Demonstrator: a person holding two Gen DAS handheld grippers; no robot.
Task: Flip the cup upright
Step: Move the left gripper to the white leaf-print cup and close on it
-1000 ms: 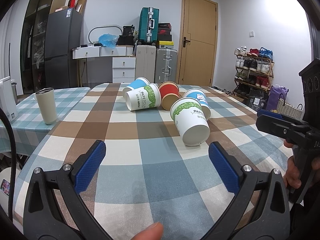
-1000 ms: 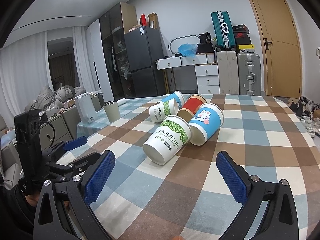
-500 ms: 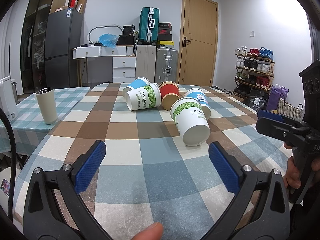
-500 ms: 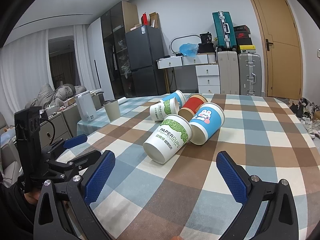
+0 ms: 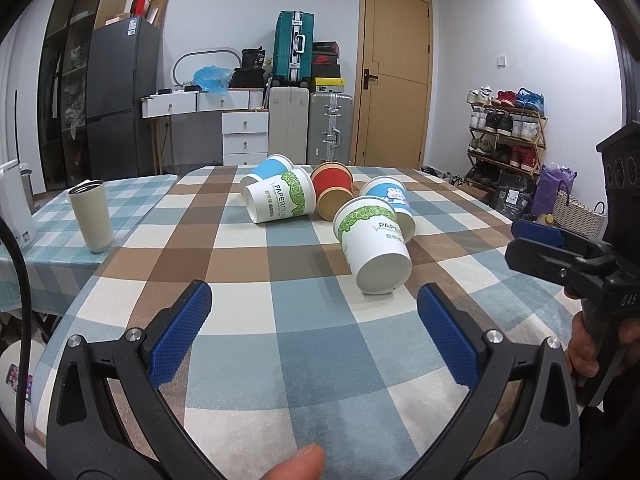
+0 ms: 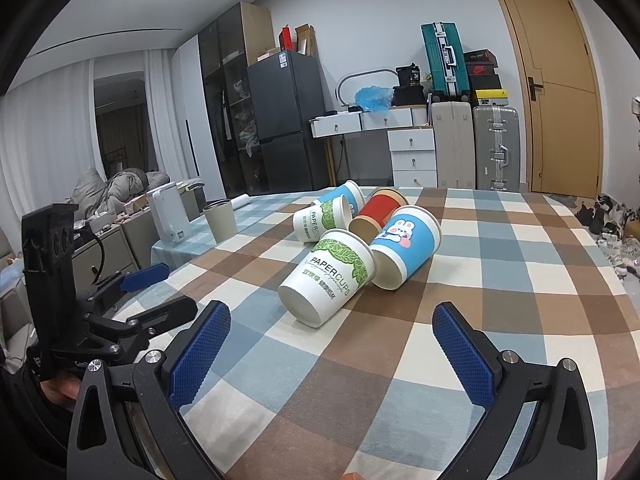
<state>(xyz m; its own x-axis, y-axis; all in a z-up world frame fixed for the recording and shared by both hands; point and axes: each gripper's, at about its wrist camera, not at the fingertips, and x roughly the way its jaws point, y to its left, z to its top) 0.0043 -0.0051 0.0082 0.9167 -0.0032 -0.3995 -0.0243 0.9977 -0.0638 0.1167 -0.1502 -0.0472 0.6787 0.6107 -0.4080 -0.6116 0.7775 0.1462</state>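
Several paper cups lie on their sides in the middle of the checked table. The nearest is a white and green cup, base toward me. Beside it lies a blue rabbit cup. Behind are a red cup, a second white and green cup and a blue cup. My left gripper is open and empty, short of the nearest cup. My right gripper is open and empty, also short of it.
A beige tumbler stands upright on the side table to the left, by a white kettle. The checked tablecloth covers the table. Each gripper shows at the edge of the other's view.
Nothing has visibly changed apart from a very slight drift of the right gripper; the cups lie where they were.
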